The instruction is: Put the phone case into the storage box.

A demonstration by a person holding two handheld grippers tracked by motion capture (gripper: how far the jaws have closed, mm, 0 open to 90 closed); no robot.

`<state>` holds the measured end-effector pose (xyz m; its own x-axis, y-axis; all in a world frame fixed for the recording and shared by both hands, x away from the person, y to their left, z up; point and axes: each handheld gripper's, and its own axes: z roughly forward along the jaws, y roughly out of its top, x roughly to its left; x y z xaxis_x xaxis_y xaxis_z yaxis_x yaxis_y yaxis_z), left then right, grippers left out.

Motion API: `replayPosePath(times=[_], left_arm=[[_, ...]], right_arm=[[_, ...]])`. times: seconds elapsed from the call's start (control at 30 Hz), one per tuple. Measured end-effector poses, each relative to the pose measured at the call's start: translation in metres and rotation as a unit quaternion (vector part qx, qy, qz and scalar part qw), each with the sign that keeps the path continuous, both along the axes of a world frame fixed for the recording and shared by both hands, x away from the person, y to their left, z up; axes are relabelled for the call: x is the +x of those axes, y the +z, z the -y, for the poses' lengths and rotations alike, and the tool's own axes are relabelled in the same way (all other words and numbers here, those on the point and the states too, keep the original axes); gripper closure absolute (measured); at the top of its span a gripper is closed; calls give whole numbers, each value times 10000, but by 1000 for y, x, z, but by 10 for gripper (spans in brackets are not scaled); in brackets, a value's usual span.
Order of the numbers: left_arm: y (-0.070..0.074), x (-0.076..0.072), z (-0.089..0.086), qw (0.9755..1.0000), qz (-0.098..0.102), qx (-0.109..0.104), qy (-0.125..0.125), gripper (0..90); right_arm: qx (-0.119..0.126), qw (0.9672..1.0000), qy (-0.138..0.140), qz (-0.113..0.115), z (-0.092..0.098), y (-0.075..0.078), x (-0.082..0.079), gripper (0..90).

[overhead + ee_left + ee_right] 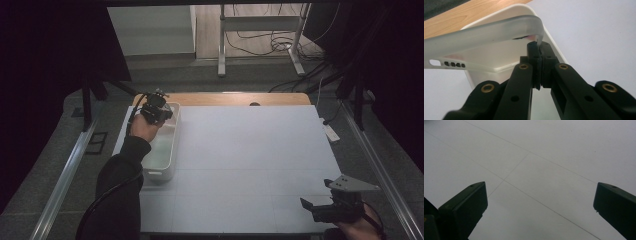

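The left tongs [537,47] are clamped together on the corner of a frosted, translucent lid [486,32], pinching its downturned rim where it curves round. The lid hangs tilted just above the white tub [554,47], its long side running away from the jaws along the tub's own length, so lid and tub are roughly lined up. In the high view the left tongs [156,111] sit over the tub's far end, and the tub [167,165] lies with its long axis running from the person toward the far wooden edge [225,98] of the tabletop [250,150], close to the left border of the white sheet. The right tongs [320,207] rest well apart from the tub, at the near right corner, jaws spread wide with nothing between them. The left hand is plainly the nearer one. Seating the lid likely calls for lowering it flat and square over the tub's rim.
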<state>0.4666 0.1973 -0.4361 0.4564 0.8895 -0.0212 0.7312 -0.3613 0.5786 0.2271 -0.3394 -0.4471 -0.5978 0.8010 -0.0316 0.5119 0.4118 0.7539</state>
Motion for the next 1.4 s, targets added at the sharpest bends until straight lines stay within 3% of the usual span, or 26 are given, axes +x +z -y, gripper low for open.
replayPosePath(times=[0.37,0.8,1.2,1.4], left_arm=[[-8,9,6,10000,-43,-46,0,881],[-11,22,8,9993,161,-250,209,843],[-8,20,4,9984,313,-420,202,766],[-6,17,0,9965,360,-741,153,709]], right_arm=[[-6,10000,16,-8,-1,0,0,0],[-11,10000,34,-21,-1,0,0,0],[-17,10000,45,-24,-1,0,0,0],[-21,10000,41,-30,-1,0,0,0]])
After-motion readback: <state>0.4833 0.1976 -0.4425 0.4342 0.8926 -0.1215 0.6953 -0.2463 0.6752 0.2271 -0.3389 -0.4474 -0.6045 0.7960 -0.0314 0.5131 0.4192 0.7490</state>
